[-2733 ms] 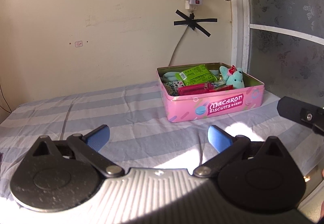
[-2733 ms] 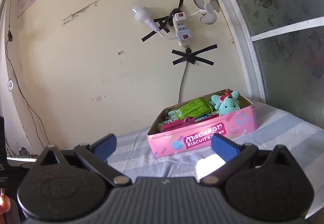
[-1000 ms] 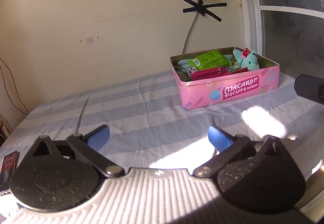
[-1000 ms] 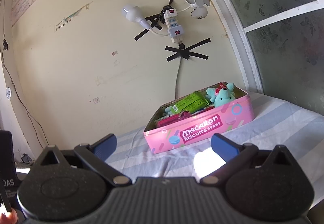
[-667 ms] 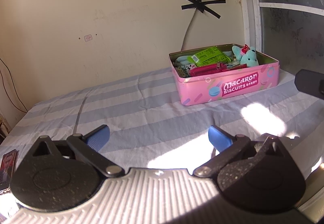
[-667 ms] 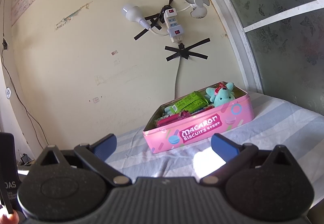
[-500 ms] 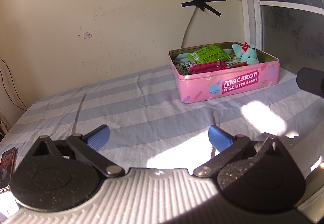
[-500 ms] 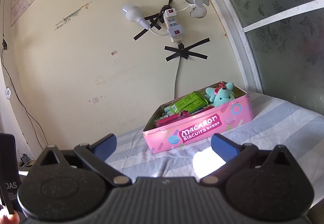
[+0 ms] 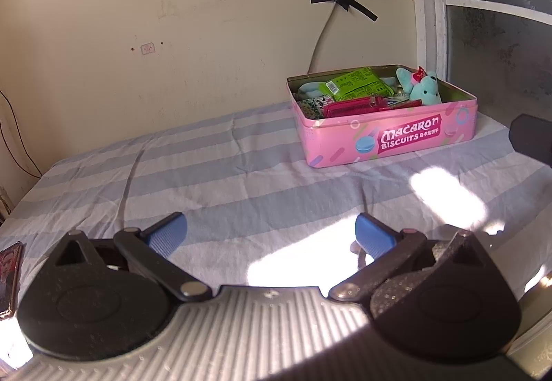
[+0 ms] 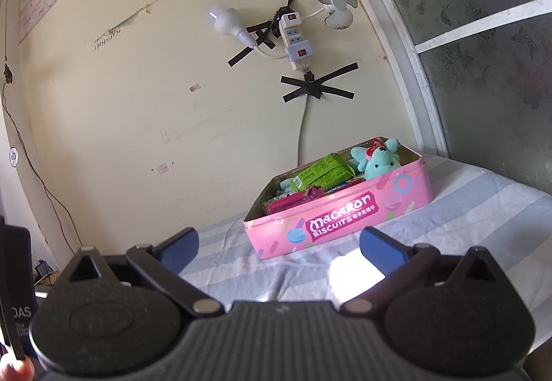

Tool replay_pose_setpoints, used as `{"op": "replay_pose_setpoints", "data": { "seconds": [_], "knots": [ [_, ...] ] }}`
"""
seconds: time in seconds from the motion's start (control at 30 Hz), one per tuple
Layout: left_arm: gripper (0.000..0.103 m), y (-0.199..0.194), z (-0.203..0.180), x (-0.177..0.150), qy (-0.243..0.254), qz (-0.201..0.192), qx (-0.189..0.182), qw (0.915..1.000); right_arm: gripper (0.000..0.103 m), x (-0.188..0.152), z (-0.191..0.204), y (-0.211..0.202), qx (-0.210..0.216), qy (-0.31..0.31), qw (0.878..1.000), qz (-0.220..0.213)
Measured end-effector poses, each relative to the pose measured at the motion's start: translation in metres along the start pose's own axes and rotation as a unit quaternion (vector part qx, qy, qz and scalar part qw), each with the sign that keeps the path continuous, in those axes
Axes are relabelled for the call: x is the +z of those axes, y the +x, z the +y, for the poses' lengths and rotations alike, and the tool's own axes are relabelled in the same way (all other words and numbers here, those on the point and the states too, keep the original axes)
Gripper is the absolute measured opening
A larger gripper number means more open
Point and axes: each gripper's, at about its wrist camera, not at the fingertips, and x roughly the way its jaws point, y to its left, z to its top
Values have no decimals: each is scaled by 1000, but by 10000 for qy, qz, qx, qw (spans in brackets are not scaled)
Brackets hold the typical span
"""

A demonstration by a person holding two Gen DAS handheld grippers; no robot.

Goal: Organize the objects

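Nearest the lens, the left gripper [image 9: 270, 234] is hovering over a blue-and-white striped sheet [image 9: 220, 181], its blue-padded jaws spread wide and holding nothing. The right gripper [image 10: 278, 248] is doing likewise, jaws wide and empty above the same cloth. A patch of sunlight [image 9: 445, 194] is falling on the sheet at about 2 o'clock from the left gripper. Farther back, at 1 o'clock in both views, a pink "Macaron Biscuits" tin [image 9: 393, 139] is sitting open near the wall, packed with a green packet [image 9: 355, 84], a red zip pouch [image 9: 352, 105] and a teal plush toy [image 9: 422, 89]. Only the right wrist view is taking in the whole taped power strip [image 10: 295, 39], a white bulb [image 10: 226, 20] and a small fan [image 10: 334, 3]; only the left view is showing a dark card [image 9: 8, 274] at 9 o'clock.
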Motion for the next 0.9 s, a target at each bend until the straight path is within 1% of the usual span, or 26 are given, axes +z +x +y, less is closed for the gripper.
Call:
{"op": "replay_pose_setpoints", "data": {
  "seconds": [0.73, 0.9],
  "knots": [
    [103, 3, -3, -2, 84, 63, -99, 9999, 103, -2, 3, 0, -20, -4, 10000, 5],
    [103, 2, -4, -3, 91, 39, -196, 9998, 103, -2, 4, 0, -25, -8, 10000, 6]
  ]
}}
